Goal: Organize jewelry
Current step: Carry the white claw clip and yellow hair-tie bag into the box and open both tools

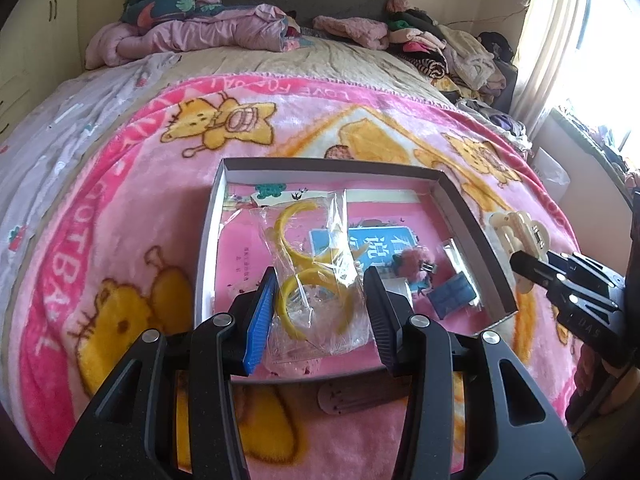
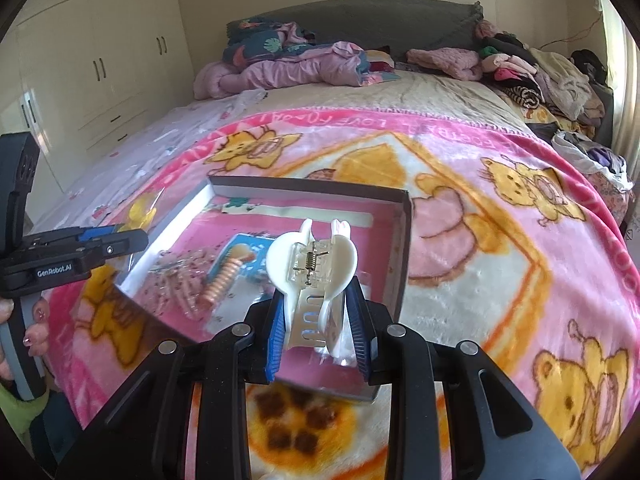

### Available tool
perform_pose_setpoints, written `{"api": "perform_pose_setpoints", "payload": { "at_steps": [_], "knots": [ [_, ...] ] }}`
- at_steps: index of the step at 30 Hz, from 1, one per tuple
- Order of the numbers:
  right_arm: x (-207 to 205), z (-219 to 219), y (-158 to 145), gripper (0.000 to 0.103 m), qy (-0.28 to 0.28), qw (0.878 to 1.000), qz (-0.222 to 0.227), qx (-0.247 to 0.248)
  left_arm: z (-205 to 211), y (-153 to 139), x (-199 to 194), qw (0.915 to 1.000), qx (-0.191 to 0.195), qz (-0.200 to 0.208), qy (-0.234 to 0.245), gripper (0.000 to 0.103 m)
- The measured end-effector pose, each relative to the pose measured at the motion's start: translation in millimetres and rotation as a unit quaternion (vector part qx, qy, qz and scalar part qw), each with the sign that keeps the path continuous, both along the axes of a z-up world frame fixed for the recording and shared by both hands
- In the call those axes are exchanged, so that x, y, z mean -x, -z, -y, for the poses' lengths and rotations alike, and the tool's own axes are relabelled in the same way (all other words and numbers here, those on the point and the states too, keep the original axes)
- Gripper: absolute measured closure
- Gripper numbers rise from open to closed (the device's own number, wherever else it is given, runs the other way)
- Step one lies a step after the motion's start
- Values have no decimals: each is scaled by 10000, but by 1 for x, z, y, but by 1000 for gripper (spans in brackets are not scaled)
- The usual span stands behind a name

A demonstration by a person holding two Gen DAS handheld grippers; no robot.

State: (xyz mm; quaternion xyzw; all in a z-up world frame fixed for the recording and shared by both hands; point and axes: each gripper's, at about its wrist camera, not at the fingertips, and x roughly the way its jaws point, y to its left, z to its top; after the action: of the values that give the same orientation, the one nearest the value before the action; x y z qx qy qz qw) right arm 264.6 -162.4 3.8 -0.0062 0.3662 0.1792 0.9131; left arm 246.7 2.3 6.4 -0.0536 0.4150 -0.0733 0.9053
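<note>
A shallow grey box with a pink printed floor lies on the pink blanket. My left gripper is shut on a clear plastic bag of yellow bangles, held over the box's near side. My right gripper is shut on a white hair claw clip, held above the box. In the left wrist view the right gripper and the clip sit just outside the box's right wall. Inside the box lie a pink fluffy clip, a blue card and a coiled copper hair tie.
The pink cartoon blanket covers the bed. Folded bedding and a clothes pile sit at the far end. A pinkish comb lies on the blanket below the box. Wardrobes stand to the left, a window to the right.
</note>
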Motion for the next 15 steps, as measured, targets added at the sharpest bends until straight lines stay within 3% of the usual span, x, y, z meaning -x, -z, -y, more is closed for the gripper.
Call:
{"api": "perform_pose_setpoints", "payload": {
  "at_steps": [15],
  "knots": [
    [-51,-1,28,76,122,9993,-328,164,-4,34,-33,9996,-20,-293,-18,68]
  ]
}}
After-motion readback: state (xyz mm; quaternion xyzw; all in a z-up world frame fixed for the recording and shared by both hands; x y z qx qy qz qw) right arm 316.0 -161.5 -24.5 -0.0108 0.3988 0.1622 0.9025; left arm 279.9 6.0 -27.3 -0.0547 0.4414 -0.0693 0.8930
